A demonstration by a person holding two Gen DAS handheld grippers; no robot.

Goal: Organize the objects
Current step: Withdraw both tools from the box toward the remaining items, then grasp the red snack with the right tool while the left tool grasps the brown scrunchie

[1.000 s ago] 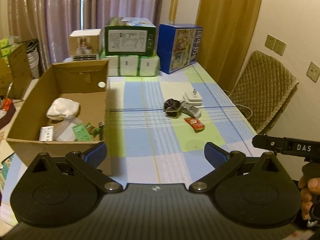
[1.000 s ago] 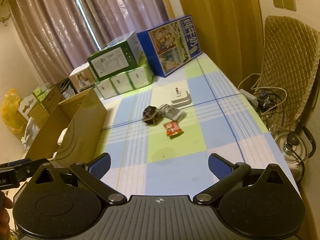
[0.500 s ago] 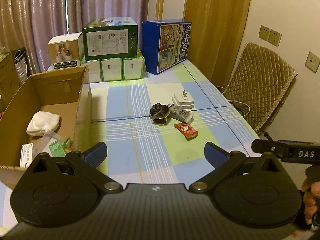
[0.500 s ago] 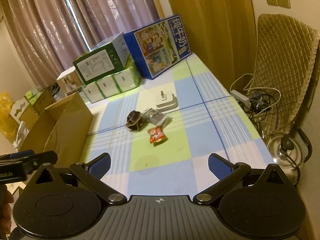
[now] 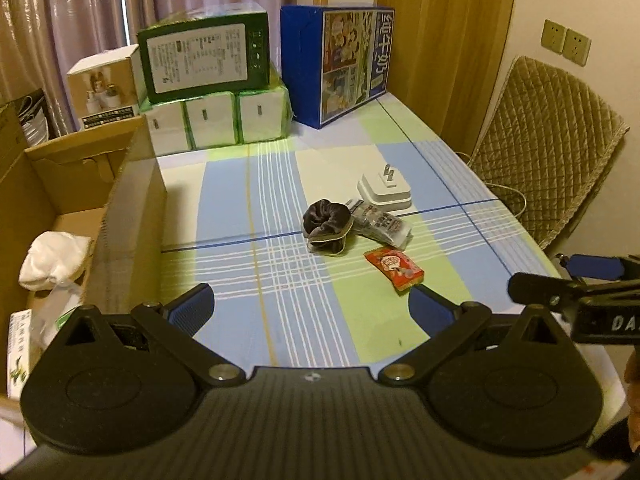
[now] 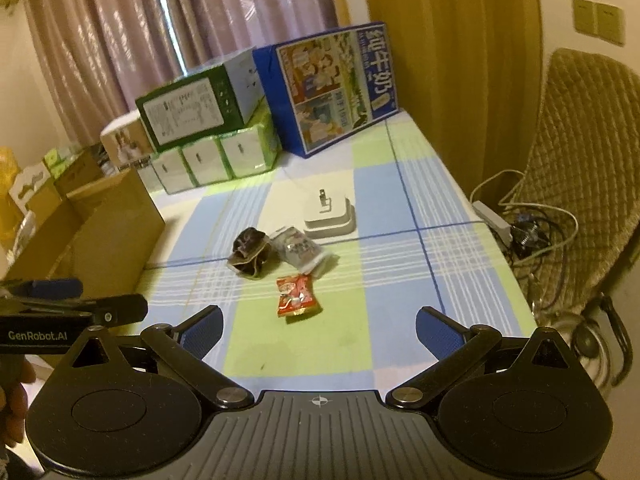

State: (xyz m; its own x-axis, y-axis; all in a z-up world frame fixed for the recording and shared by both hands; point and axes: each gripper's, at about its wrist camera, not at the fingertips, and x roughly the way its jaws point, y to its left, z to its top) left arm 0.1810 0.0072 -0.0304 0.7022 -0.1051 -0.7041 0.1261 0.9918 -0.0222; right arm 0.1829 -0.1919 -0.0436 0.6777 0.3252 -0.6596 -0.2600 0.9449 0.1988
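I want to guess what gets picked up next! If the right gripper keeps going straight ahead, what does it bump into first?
Probably the red snack packet. It lies almost straight ahead of the open right gripper, nearest of the loose things on the table. Depth is hard to judge, and the gripper may sit above table height.

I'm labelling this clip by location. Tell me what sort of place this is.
Most likely a room in a home, perhaps a dining area. A table with a checked cloth, a padded chair, drawn curtains and stacked grocery cartons all point that way.
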